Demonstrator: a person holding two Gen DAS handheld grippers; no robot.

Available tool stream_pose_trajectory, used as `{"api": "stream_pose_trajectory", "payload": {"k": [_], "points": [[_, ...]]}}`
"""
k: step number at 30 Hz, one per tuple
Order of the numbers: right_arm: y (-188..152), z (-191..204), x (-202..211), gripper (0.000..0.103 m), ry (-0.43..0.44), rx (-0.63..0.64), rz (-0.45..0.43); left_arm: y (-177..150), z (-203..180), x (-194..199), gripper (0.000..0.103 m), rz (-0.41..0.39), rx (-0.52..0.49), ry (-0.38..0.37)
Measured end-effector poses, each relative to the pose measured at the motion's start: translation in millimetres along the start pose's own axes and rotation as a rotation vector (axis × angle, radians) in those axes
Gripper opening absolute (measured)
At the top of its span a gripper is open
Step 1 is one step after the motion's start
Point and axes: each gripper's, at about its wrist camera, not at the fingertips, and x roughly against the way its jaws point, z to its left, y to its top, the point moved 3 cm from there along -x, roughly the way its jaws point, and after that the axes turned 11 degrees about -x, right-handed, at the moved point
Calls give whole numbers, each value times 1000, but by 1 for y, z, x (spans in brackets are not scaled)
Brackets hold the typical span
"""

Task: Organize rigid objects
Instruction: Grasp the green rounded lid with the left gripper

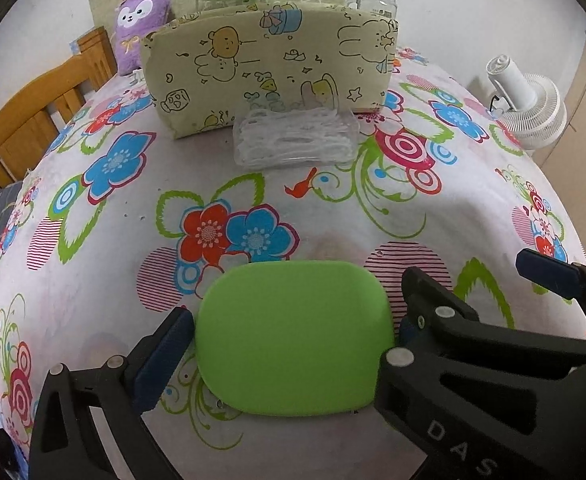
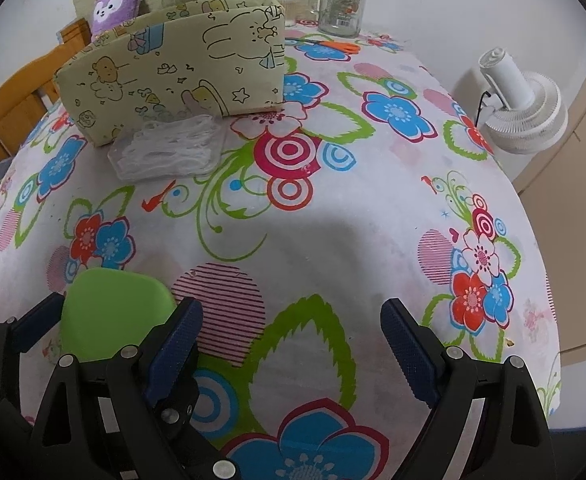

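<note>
Clear box (image 1: 296, 141) of white items

A smooth, matt green plastic case (image 1: 295, 340) lies on a printed floral cloth tablecloth (image 1: 373, 208). Behind it stand a soft fabric storage box (image 1: 269, 68) with cartoon prints and a glossy clear plastic box (image 1: 295, 140) (white contents, unidentifiable). The gripper fingers' blue pads (image 2: 411, 354) look finely textured.
</note>
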Motion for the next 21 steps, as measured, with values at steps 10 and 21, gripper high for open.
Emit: {"api": "stream_pose_trajectory", "payload": {"k": [10,21], "points": [[1,6,2,92,-5,12,1,0,2,3,95,8,7,3],[22,26,7,92,31,4,-28,19,23,10,95,-11,23,21]]}}
